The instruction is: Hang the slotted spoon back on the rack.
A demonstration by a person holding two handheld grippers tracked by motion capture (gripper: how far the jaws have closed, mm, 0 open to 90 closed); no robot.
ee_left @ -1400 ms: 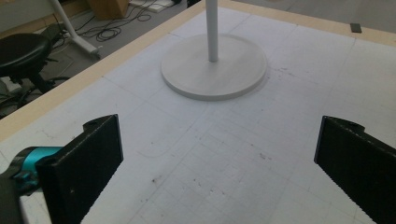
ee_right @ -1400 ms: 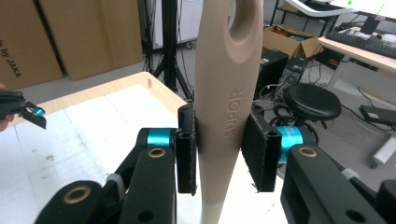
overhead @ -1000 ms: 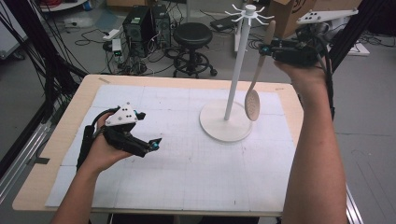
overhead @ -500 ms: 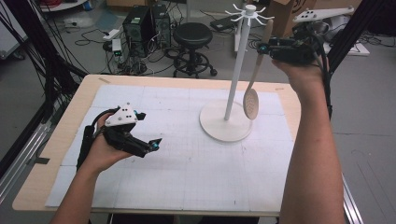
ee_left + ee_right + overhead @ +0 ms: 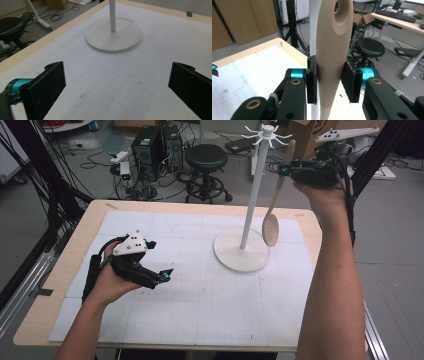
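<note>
Beige spoon (image 5: 276,195), slotted bowl at bottom, hangs near-vertical in the air beside the white rack (image 5: 248,220), handle top up near the rack's hook crown. Right hand-held gripper (image 5: 286,170) is clamped on the spoon's handle, upper part; in right gripper view both black pads (image 5: 312,80) press flat on either side of the handle w/ the spoon (image 5: 332,50) running up between them, hanging hole at the handle end visible at top, embossed lettering on the handle. Spoon bowl sits low, just beside the rack pole, above the round base; can't tell if it touches the pole. Right forearm comes up from bottom edge of high view, gripper held well above the desk (image 5: 200,205).

Left hand-held gripper (image 5: 165,275) rests low over the white gridded mat (image 5: 200,310) on the desk's left half, well apart from the rack. Jaws stand wide apart, nothing between them; in left gripper view the left hand-held gripper (image 5: 117,82) looks across bare mat twd the rack (image 5: 113,35) base and pole. Grey three-cornered plate on top of it, cable trailing back by the wrist.

Bkgd: black stool (image 5: 206,160) and a PC tower (image 5: 147,147) on the floor past the desk's far edge, cables all over.
</note>
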